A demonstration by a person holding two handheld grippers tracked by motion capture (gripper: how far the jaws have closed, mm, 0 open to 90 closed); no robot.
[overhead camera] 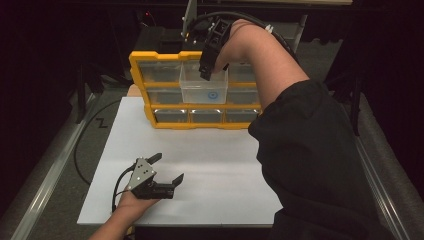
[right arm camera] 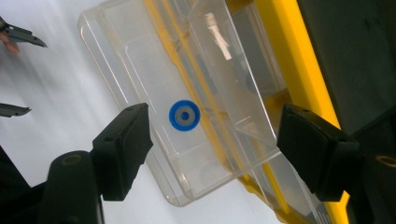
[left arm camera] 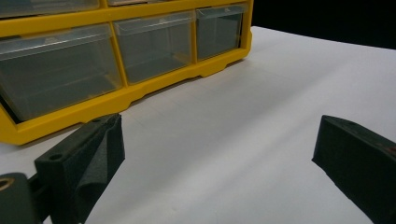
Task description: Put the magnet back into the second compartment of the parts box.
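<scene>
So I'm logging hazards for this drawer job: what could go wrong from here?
1. The drawer is pulled well out of the yellow cabinet; a push down from the right gripper might tip it out.
2. The jaws are open above the blue ring; closing off-centre could nudge it away.
3. The left gripper rests open on the table, so nothing steadies the cabinet.

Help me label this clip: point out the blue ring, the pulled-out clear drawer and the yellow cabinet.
blue ring (right arm camera: 184,115): right gripper view, on its blue band.
clear drawer (overhead camera: 203,93): high view, on its front wall.
yellow cabinet (overhead camera: 137,59): high view, on the frame's top left corner.
</scene>
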